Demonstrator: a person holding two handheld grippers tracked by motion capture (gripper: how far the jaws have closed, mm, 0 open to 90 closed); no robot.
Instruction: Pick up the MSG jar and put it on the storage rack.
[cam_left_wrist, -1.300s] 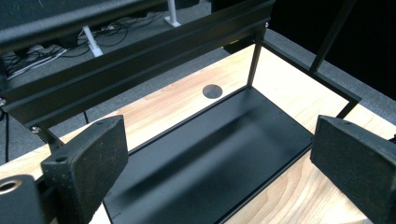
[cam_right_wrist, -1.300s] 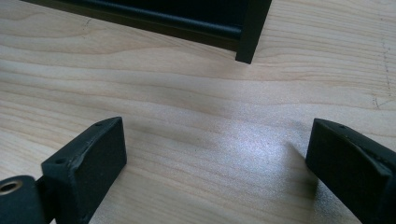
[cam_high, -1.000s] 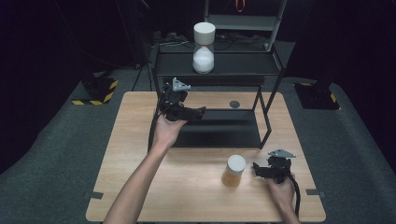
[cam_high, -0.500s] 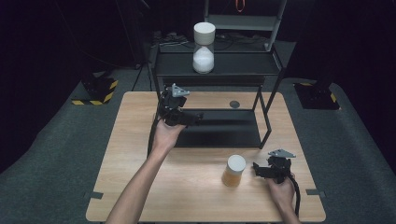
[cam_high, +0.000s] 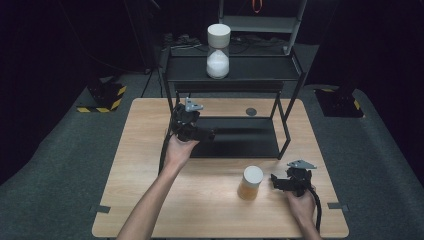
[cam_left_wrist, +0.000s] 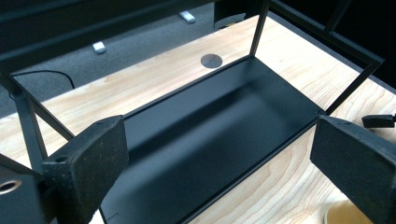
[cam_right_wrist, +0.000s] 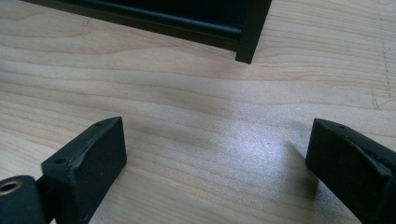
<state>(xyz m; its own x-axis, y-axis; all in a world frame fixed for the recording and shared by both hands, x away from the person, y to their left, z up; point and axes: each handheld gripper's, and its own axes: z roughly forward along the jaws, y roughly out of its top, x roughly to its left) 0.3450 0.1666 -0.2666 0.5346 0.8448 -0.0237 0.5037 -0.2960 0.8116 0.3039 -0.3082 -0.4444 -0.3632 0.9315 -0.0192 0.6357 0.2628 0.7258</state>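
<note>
We hold both grippers empty, jaws wide: left gripper (cam_high: 209, 134) over shelf tray (cam_left_wrist: 224, 121), right gripper (cam_high: 274, 181) beside jar (cam_high: 250, 183), prob. lining up w/ it.

Free room and obstacles around the black shelf rack

Lower shelf tray (cam_left_wrist: 219, 135) lies bare between thin corner posts (cam_left_wrist: 258, 28), with open gaps between posts on the near and side faces. The top shelf (cam_high: 250, 70) roofs that space and carries an hourglass (cam_high: 218, 51) near its middle. Left gripper (cam_high: 207, 134) sits at the tray's left end, jaws spread with nothing between them. Near table (cam_high: 165, 200) is open wood to the left; a capped jar (cam_high: 250, 183) stands just left of the right gripper (cam_high: 276, 182), close beside its wide-set jaws. Front right post foot (cam_right_wrist: 250, 32) stands ahead of that gripper, bare wood between.
</note>
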